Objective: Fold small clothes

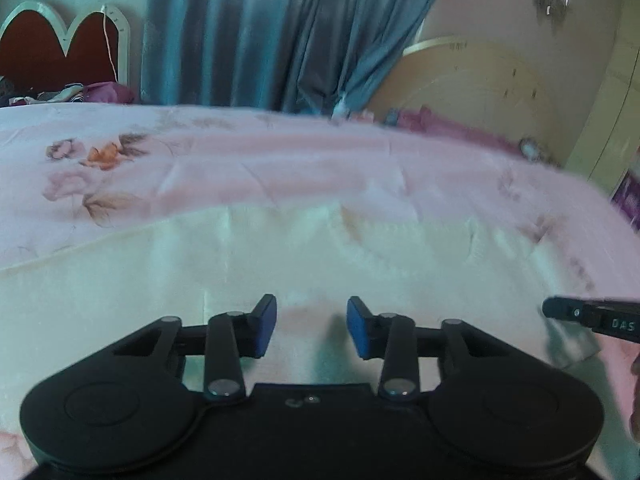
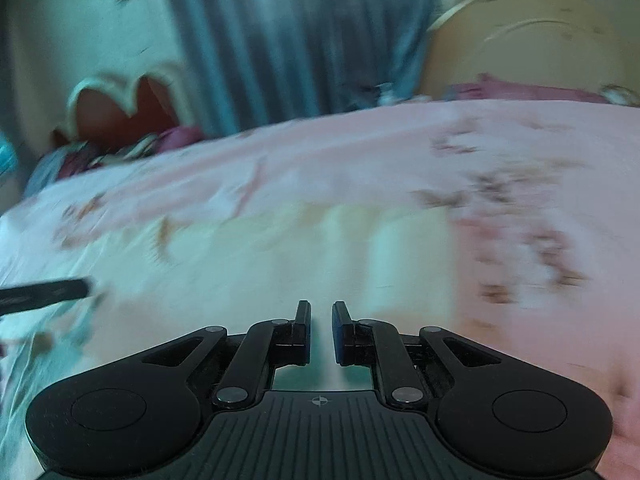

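A pale cream-white cloth (image 1: pixel 280 256) lies spread flat on the pink floral bedspread (image 1: pixel 280 160). My left gripper (image 1: pixel 312 328) is open and empty, low over the cloth's near part. In the right wrist view the same cloth (image 2: pixel 340 248) lies ahead, blurred. My right gripper (image 2: pixel 321 332) has a narrow gap between its pads and nothing between them. The right gripper's tip (image 1: pixel 560 310) shows at the right edge of the left wrist view, over a cloth corner. The left gripper's tip (image 2: pixel 60 290) shows at the left edge of the right wrist view.
A blue-grey curtain (image 1: pixel 256 32) hangs behind the bed. A red headboard with a white frame (image 1: pixel 60 44) stands at the back left. A beige round headboard (image 1: pixel 480 88) and purple pillows (image 1: pixel 440 128) are at the back right. A cream wardrobe (image 1: pixel 608 120) stands at the right.
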A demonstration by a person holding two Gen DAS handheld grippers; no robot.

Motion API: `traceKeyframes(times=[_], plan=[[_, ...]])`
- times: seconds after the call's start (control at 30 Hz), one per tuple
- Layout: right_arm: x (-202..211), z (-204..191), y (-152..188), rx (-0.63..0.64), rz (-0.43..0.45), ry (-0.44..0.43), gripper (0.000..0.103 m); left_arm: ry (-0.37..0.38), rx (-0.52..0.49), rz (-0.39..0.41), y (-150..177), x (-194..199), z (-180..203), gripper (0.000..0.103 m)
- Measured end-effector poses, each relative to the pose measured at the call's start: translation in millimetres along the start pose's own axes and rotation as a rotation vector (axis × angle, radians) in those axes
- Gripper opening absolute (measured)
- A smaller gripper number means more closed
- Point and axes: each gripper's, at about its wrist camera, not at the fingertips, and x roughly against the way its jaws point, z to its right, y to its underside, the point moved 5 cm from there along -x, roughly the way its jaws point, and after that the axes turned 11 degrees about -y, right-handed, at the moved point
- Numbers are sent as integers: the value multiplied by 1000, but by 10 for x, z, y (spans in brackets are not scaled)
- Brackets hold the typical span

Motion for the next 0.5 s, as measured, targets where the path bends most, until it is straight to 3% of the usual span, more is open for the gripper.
traceKeyframes(times=[0.07, 0.13, 0.2, 0.33, 0.5], plan=[[-49, 237, -24, -14, 17, 93, 12, -25, 7, -9, 52, -61, -85, 36], [-39, 686, -123, -136, 50, 165, 0, -44, -15, -11, 47, -59, -110, 36], [-112, 915, -263, -154, 52, 177, 0, -76, -75, -4, 41, -60, -37, 36], [-246, 1002, -417, -124, 29, 184, 0, -73, -46, -1, 18, -66, -48, 36], [-173, 922, -350, -58, -38, 185, 0, -80, -56, -6, 2, -81, -38, 36]])
